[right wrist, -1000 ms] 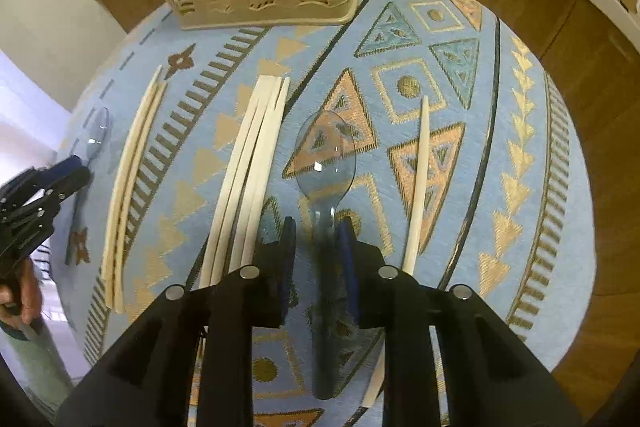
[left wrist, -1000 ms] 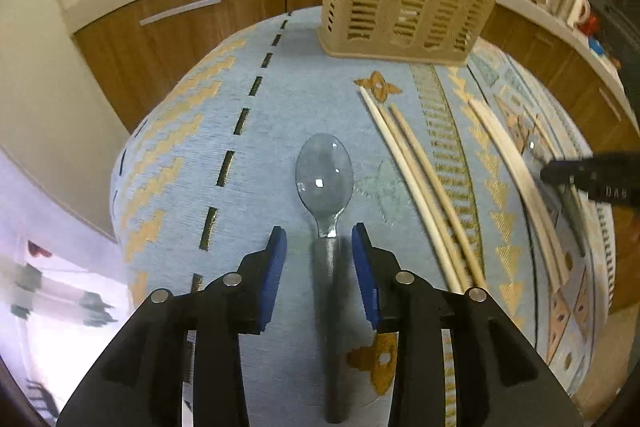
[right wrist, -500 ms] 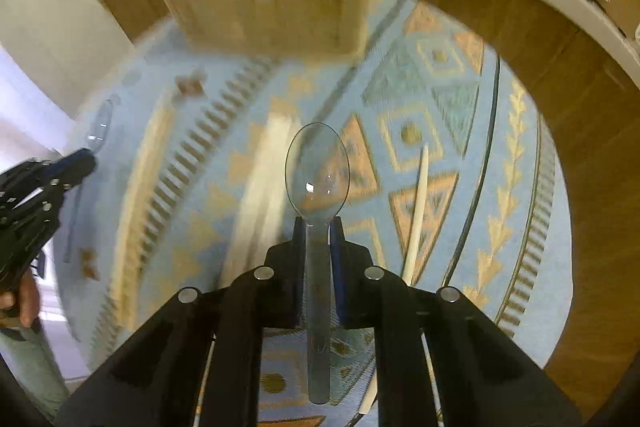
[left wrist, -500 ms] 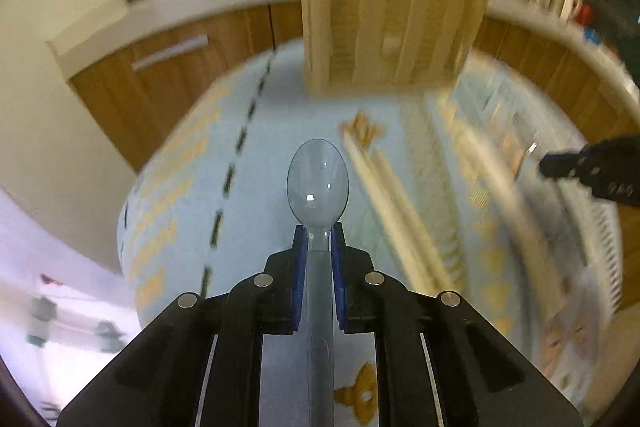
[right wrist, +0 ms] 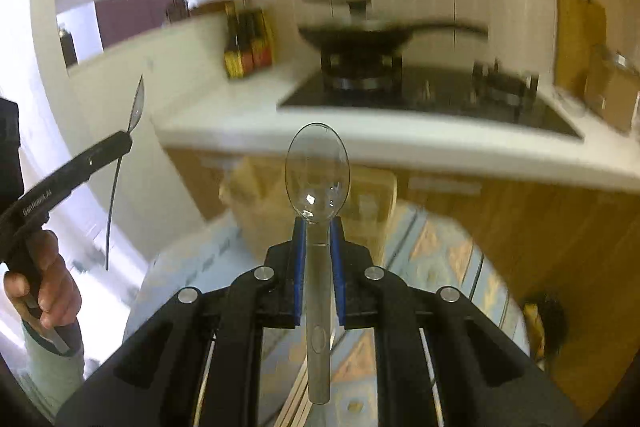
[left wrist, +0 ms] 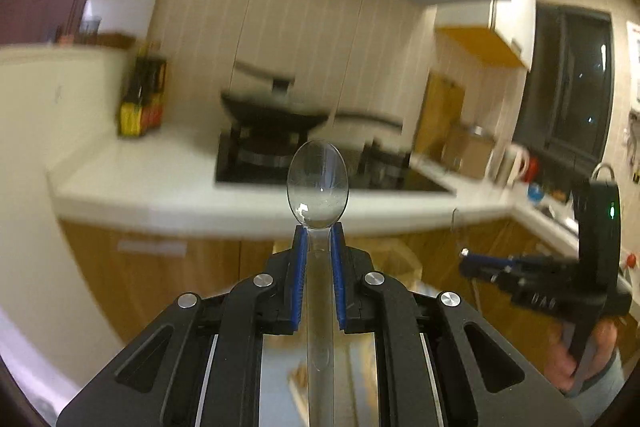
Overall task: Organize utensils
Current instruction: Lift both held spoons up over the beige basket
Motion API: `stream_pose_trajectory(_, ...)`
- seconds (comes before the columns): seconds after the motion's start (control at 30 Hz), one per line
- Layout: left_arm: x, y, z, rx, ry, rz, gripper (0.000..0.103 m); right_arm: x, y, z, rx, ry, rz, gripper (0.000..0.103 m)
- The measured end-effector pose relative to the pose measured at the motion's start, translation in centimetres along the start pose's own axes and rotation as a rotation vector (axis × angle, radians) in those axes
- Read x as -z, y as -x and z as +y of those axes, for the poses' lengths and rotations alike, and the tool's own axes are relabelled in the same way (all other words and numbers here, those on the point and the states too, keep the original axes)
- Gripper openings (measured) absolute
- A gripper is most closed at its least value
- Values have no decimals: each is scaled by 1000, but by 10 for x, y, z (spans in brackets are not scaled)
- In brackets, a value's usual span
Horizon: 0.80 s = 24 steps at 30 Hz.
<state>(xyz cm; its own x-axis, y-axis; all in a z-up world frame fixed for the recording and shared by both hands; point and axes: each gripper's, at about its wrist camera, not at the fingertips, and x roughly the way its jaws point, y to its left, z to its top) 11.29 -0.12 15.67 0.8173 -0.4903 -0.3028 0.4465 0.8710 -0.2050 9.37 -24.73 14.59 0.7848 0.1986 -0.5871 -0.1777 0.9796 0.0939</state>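
My left gripper (left wrist: 318, 233) is shut on the neck of a clear plastic spoon (left wrist: 318, 183), bowl pointing forward, lifted high off the table. My right gripper (right wrist: 318, 227) is shut on a second clear plastic spoon (right wrist: 317, 179), also lifted and tilted up. The beige slotted utensil basket (right wrist: 256, 211) shows blurred behind the right spoon, on the patterned blue cloth (right wrist: 440, 251). The left gripper with its spoon shows edge-on at the left of the right wrist view (right wrist: 128, 139). The right gripper shows at the right of the left wrist view (left wrist: 468, 267).
A white kitchen counter (left wrist: 160, 187) with a stove and black wok (left wrist: 272, 115) lies ahead, sauce bottles (left wrist: 140, 103) on its left. Wooden cabinet fronts (right wrist: 540, 227) stand below. Pale chopsticks (right wrist: 296, 407) lie on the cloth under the right gripper.
Both grippers closed on their spoons, lifted them off the cloth and tilted upward, so the views now face the counter and stove instead of the table.
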Motion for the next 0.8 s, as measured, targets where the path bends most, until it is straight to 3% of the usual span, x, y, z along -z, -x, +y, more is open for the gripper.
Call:
stream_pose_trajectory(0.13,-26,-23,-12,31,13,-85,10,-27,-4,-1,-19,5,-80,10)
stream_pose_trajectory(0.23,-35,-45,-14,58,15,-126,10,-43,-19,-7,-36,4,-92,10)
stream_pose_trajectory(0.53,-32,-113,3,52,46,-130,10,-67,-51,-32,62,5,-219,10)
stream_pose_trajectory(0.8,-12,-147,23,26,60,-112,10,-60,-96,-47,40,-53,-222,10)
